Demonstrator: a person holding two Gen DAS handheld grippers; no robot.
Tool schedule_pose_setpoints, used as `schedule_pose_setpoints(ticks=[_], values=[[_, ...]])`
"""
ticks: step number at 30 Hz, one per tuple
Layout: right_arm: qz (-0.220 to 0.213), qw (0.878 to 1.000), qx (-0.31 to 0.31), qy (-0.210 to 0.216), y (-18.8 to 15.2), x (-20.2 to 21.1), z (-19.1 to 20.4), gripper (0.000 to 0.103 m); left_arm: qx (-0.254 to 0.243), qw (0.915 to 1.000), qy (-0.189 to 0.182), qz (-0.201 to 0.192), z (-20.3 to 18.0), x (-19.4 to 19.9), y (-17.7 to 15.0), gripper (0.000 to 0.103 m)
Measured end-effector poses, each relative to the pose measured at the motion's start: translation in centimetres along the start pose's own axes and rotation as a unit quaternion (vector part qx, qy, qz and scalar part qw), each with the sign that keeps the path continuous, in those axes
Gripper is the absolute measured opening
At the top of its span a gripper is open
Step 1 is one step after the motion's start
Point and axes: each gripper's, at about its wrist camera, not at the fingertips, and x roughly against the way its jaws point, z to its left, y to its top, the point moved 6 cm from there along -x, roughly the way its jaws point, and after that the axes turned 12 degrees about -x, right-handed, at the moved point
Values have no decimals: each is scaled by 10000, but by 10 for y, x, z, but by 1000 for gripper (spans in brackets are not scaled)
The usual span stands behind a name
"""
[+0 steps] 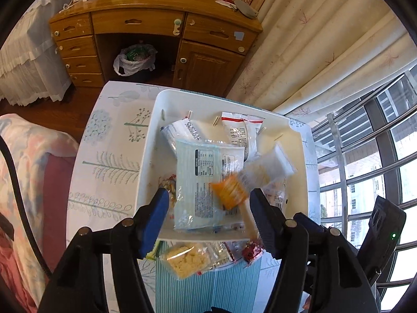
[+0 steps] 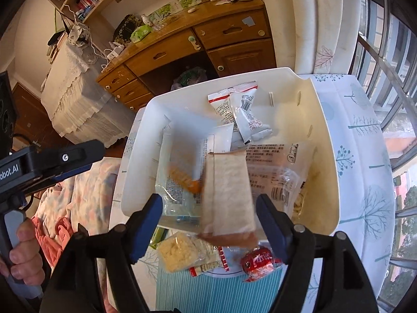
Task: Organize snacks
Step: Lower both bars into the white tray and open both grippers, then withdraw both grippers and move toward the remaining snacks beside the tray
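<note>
Gripper (image 2: 209,210) straddling blurred packet (image 2: 226,195)

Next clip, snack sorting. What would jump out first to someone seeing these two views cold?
The white bin in mid-frame, heaped with packets, a large pale blue one on top. Above it, two blurred packets hang between open jaws: an orange one at the left gripper, a tan one at the right gripper. A red-wrapped snack lies outside.

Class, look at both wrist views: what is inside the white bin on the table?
The white bin holds several snack packets: two red-and-white packets, a pale blue packet and a blurred orange one. Whatever lies beneath them is covered.
</note>
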Motion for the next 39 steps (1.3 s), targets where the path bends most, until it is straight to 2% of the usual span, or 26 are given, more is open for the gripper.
schedule_pose_setpoints(ticks=[11, 20, 23, 32, 39], values=[[-364, 9993, -63, -2, -30, 35, 33, 75, -195, 9995, -120, -196, 16, 52, -30, 63], [-820, 9955, -359, -301, -69, 59, 49, 76, -516, 9980, -206, -286, 41, 94, -65, 63], [-930, 9940, -446, -367, -84, 65, 52, 80, -598, 9974, -236, -311, 51, 105, -78, 63], [-1088, 9903, -565, -651, -129, 69, 58, 85, -745, 9967, -276, -185, 73, 115, -122, 63], [-1078, 9904, -225, -841, -153, 69, 57, 89, -664, 9977, -149, -18, 78, 111, -147, 63]])
